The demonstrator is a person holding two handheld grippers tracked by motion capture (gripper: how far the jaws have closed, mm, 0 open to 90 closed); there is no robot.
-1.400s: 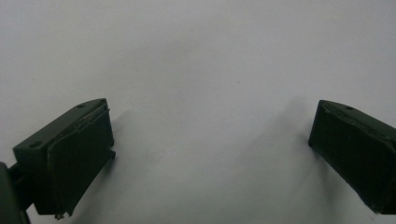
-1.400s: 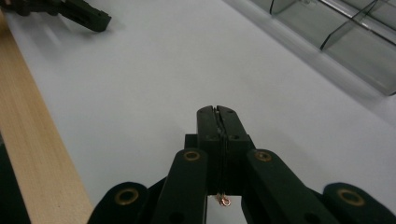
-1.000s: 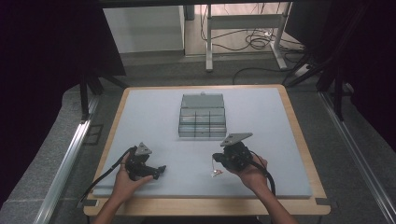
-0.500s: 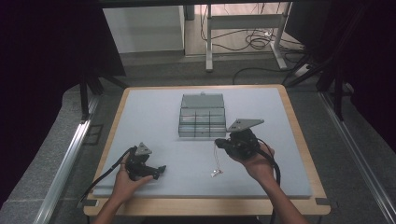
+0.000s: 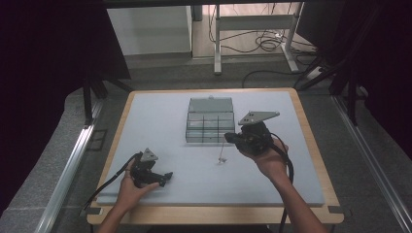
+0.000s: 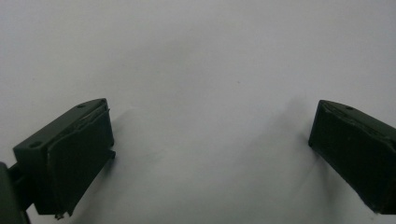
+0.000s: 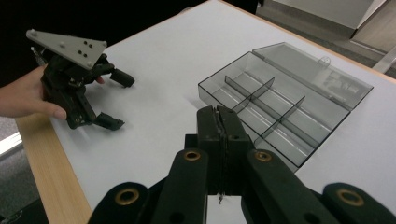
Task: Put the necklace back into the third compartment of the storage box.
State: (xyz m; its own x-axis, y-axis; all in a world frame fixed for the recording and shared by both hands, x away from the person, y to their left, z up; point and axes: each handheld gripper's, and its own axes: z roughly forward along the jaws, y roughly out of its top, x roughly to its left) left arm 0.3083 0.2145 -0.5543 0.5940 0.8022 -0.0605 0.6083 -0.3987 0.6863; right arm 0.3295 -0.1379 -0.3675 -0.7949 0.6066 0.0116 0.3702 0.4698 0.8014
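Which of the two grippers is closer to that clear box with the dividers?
The right gripper: it hangs just beside the clear divided box, at its near right corner. The left gripper rests open on the mat, well short of it.

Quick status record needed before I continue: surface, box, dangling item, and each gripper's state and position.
surface: pale mat on a wood-edged table
box: clear compartment box, lid open, compartments look empty
left gripper: open, low over bare mat, near-left
right gripper: jaws shut, raised beside the box's right edge
dangling item: thin chain-like item hangs from the right gripper, its lower end at the mat; too small to identify
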